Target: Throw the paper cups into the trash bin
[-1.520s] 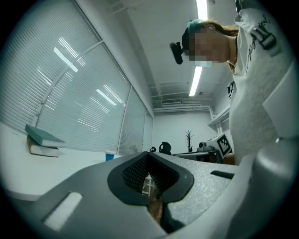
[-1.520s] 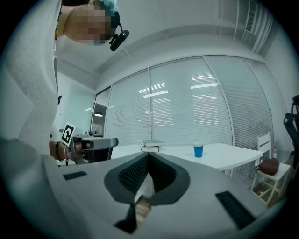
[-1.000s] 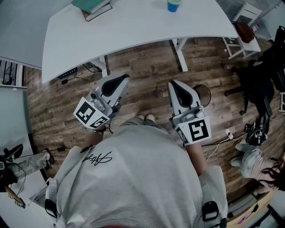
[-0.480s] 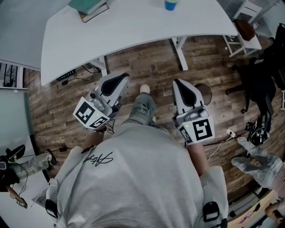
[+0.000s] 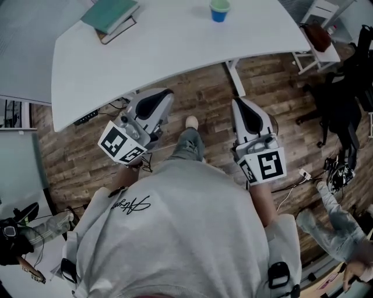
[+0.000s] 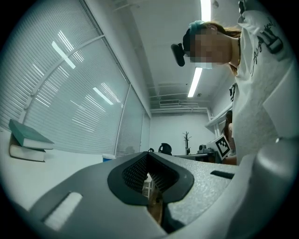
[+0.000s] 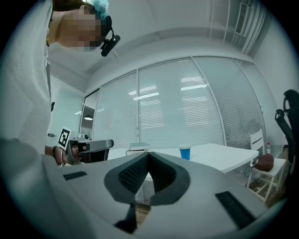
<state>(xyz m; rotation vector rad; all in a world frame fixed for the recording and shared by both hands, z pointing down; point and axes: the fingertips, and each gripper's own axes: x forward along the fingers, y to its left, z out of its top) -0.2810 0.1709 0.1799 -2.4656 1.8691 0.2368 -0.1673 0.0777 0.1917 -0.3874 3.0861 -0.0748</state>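
Overhead, a person in a grey heathered T-shirt (image 5: pixel 180 227) holds two grippers roughly level above a brown wood-plank floor (image 5: pixel 198 96). The left gripper (image 5: pixel 165 95) and right gripper (image 5: pixel 239 103) are smooth grey-white plastic shells w/ black ribbed pads inside. Both sets of jaws are pressed together at the tips, w/ nothing btwn them.

The paper cup (image 5: pixel 219 10) is well ahead of both grippers, on the far part of a matte white desk (image 5: pixel 175 49) w/ a curved front edge. It's a small blue tapered cylinder w/ a paler green top. It stands upright: long axis vertical, mouth up.

Two stacked books (image 5: pixel 111 16), teal cover on top, lie flat toward the desk's left corner, well apart from the cup. Btwn the grippers and the cup is the desk's front edge, w/ white desk legs (image 5: pixel 235 75) below it. To the right are a black office chair (image 5: pixel 338 110) and a small white side table (image 5: pixel 331 57) bearing a brown bag (image 5: pixel 319 38).
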